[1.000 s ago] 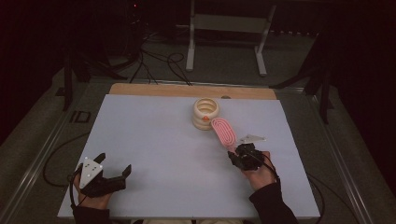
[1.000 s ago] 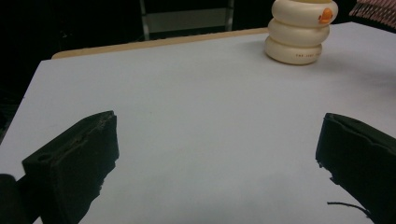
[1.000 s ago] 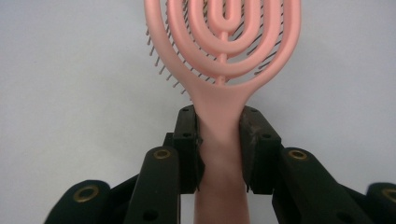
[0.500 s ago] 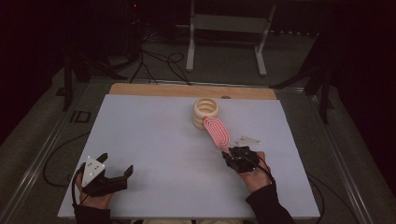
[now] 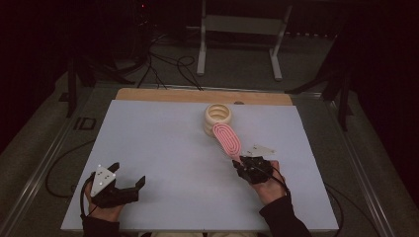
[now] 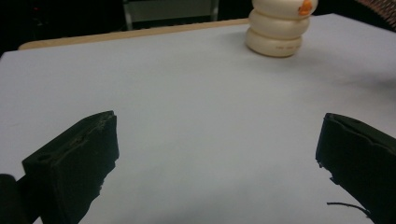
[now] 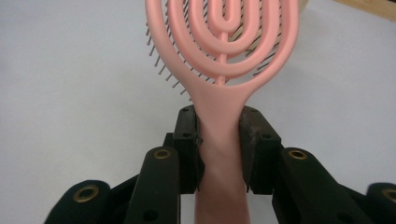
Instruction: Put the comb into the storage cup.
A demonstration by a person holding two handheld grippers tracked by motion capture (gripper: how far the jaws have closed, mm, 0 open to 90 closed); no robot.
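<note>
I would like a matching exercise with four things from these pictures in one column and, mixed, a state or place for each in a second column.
1. pink hairbrush
2. cream ringed holder
3. left tool
4. wooden strip

a. open, holding nothing
b. along the table's far edge
c. handle clamped in the right tool
d. standing upright on the white surface

Pairs: 1-c, 2-d, 3-a, 4-b

a white-topped table [image 5: 163, 143] with a pale wooden far edge [image 5: 197, 95] stands on a dim grey floor [image 5: 237, 66], before a grey metal stand [image 5: 242, 29] and black cables [image 5: 168, 64].
</note>
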